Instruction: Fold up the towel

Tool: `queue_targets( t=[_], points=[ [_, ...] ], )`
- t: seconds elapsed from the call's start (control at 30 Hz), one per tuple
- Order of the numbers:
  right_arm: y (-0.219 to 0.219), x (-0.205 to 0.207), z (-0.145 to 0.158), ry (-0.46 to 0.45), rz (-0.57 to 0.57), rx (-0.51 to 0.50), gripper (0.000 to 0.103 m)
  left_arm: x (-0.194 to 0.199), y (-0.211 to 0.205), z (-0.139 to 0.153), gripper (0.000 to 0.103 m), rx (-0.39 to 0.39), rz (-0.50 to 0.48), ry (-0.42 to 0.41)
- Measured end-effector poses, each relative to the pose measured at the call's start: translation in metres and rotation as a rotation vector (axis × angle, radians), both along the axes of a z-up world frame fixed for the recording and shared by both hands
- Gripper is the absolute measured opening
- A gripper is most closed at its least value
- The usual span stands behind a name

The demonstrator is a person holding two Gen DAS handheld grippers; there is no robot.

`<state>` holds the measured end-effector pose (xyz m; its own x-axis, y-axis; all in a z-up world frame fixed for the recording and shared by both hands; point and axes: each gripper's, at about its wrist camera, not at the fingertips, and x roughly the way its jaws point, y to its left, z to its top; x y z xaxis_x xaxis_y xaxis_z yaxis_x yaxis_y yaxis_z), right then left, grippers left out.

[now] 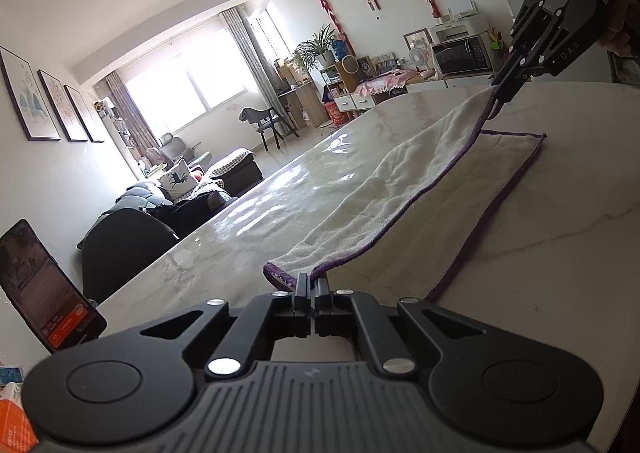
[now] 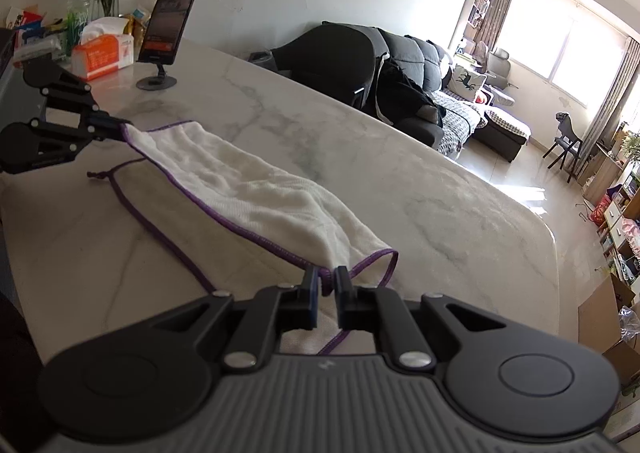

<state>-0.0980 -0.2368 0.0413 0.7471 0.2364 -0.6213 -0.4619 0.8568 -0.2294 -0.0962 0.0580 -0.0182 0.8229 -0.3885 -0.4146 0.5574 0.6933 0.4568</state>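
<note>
Left wrist view: left gripper [image 1: 311, 287] and right gripper [image 2: 328, 285] pinch towel [image 2: 240, 189] corners mid-fold over the desk [image 2: 440, 181]; next, lay the lifted edge onto the near hem.

**Bright daylight, heavy fisheye curve**

Daylight floods from the blown-out windows [image 1: 188, 81], throwing glare streaks across the glossy marble table [image 1: 280, 189]. Frame corners darken, straight lines bend strongly at the edges, and distant furniture looks soft.

bright window [image 1: 180, 81] glares at centre left, dark sofa [image 2: 420, 65] below it, framed pictures [image 1: 48, 101] on the left wall.
</note>
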Motion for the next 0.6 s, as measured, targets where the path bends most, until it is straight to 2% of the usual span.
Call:
queue_targets(
  t=[0.6],
  points=[
    [0.009, -0.011, -0.027, 0.076, 0.019, -0.044, 0.01, -0.006, 0.003, -0.016, 0.001, 0.077, -0.02, 0.074]
  ],
)
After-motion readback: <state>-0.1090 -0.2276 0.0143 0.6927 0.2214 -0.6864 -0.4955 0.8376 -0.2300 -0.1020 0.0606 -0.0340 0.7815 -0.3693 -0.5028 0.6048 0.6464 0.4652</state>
